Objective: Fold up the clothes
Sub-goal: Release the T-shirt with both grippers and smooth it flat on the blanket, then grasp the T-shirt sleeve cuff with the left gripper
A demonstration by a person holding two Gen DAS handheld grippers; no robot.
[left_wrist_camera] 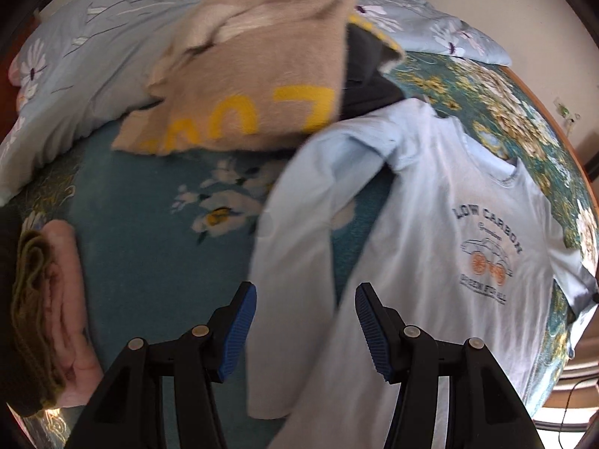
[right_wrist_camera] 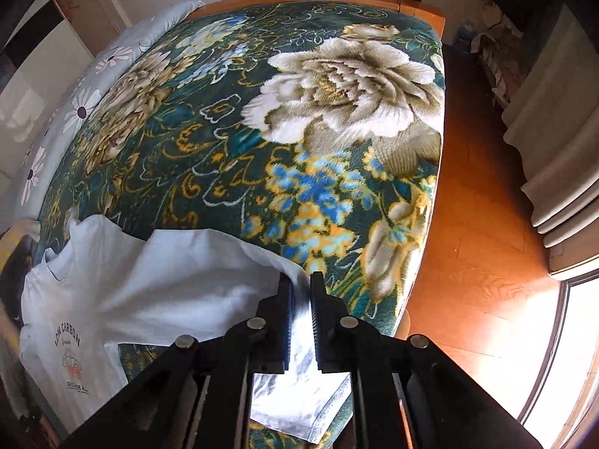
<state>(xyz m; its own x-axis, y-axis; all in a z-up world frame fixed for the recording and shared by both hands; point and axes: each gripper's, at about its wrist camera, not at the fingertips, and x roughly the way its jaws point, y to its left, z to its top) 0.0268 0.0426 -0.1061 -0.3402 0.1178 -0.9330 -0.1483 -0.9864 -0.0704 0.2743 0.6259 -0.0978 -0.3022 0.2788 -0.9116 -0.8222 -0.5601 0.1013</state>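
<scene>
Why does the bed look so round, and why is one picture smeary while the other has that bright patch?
Both views: fisheye lenses bow the bed. Left wrist view: motion blur smears the beige sweater and the light blue T-shirt sleeve. Right wrist view: sharper; window light glares off the wooden floor at lower right.

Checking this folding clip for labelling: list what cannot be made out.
- Left wrist view: yellow lettering on the beige fuzzy sweater is motion-blurred, partly covered by the pale blue printed T-shirt.
- Left wrist view: the dark garment is mostly hidden behind the sweater.
- Right wrist view: the T-shirt's small print is unreadable.
</scene>
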